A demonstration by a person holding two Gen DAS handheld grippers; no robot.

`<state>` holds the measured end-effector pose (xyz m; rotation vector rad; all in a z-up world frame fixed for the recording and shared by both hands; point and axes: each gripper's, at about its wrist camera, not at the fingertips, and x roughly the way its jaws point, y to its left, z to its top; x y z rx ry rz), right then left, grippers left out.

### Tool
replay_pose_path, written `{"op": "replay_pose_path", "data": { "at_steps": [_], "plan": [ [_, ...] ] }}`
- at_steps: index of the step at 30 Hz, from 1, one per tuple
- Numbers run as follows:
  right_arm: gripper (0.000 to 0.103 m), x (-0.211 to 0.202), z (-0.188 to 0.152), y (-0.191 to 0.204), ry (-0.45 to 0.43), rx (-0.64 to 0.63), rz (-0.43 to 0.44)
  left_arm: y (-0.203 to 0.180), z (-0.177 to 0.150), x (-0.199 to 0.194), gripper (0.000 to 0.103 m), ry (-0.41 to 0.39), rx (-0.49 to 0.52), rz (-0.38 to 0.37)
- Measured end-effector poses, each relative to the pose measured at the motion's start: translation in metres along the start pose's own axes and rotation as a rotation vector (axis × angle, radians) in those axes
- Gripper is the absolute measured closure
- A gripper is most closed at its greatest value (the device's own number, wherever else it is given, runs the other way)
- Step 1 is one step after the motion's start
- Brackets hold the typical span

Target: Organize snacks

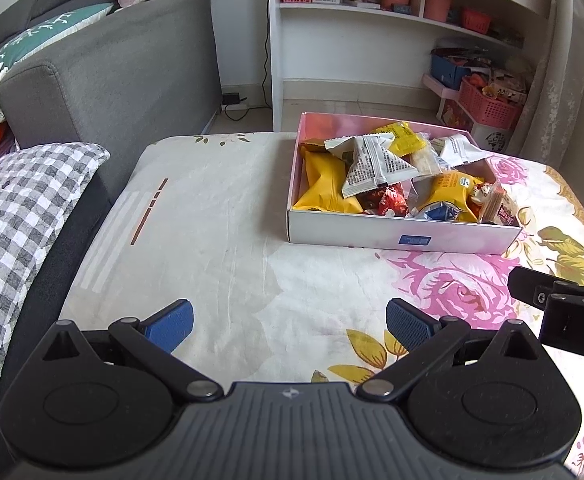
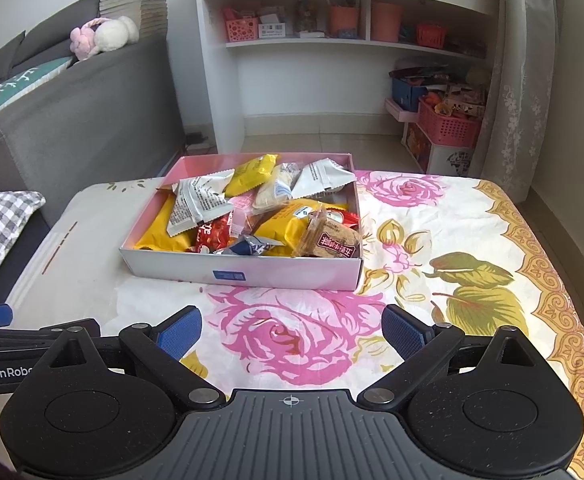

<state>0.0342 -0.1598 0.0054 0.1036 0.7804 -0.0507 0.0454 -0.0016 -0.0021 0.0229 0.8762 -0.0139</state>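
On the flowery tablecloth [image 2: 472, 216] sits a shallow pink box [image 2: 247, 274] piled with snacks [image 2: 251, 212]: yellow bags, white pyramid packs, a red wrapper, and a brown biscuit pack in the box's near right corner. Just short of the box, the left gripper [image 1: 289, 326] and right gripper [image 2: 292, 330] both hover side by side, fingers spread wide, holding nothing.

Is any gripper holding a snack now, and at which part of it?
Nothing is held. The left gripper and right gripper are both open, apart from the snack box.
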Motion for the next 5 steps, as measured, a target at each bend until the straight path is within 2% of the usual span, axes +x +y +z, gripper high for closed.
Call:
{"op": "replay_pose_path", "data": {
  "at_steps": [5],
  "plan": [
    [0.005,-0.0003,-0.0005,-0.0014,0.006,0.000,0.003,-0.0032,-0.0010,0.0005,0.000,-0.001,0.012,0.006]
  ]
}}
